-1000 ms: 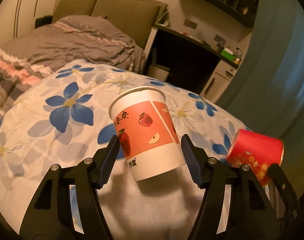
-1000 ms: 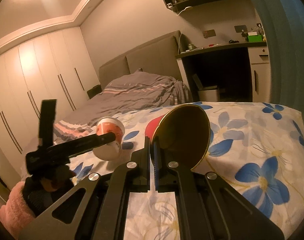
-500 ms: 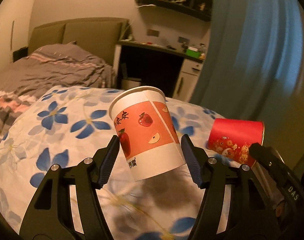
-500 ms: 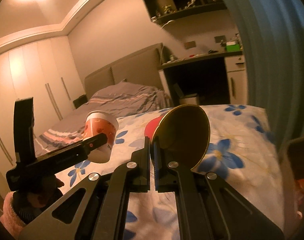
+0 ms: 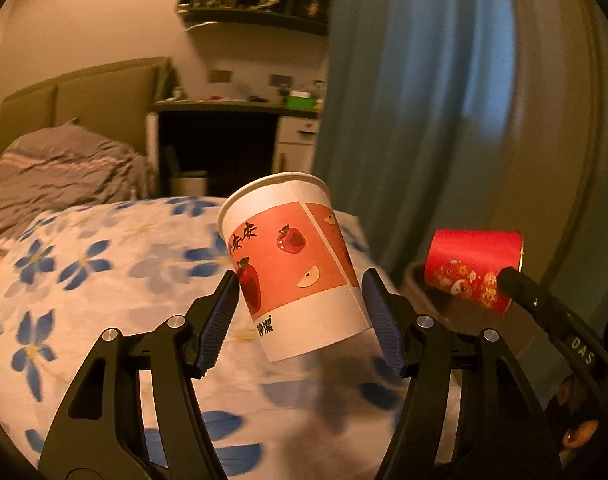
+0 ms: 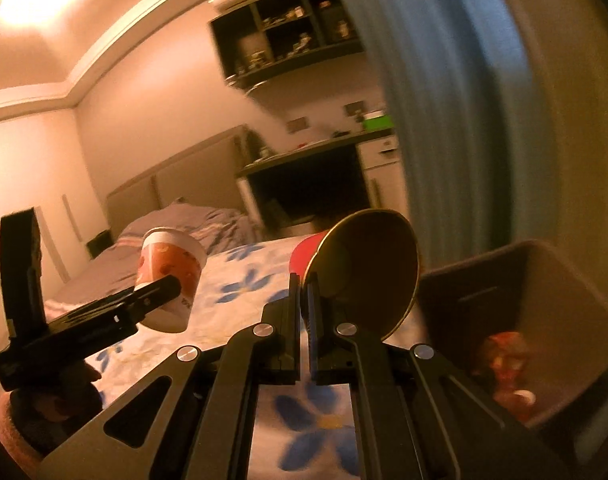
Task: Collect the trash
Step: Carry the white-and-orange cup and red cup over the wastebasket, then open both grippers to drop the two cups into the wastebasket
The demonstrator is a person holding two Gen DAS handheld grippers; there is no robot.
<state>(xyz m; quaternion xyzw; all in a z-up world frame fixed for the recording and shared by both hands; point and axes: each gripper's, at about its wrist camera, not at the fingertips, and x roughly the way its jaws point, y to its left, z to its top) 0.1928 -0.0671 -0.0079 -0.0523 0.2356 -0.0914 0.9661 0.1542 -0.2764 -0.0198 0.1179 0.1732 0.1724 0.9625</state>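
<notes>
Both cups swung off bed toward bin (image 6: 543, 280), now seen lower right. Left tongs (image 5: 300, 308) pinching apple cup (image 5: 292, 264); right tongs (image 6: 304, 304) pressed on red cup (image 6: 363, 264) rim. Release advised only once held over bin mouth.

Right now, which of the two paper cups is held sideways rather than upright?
The red cup, pinched by its rim in the right gripper, lies sideways. The white cup with apple pictures, in the left gripper, stands nearly upright.
</notes>
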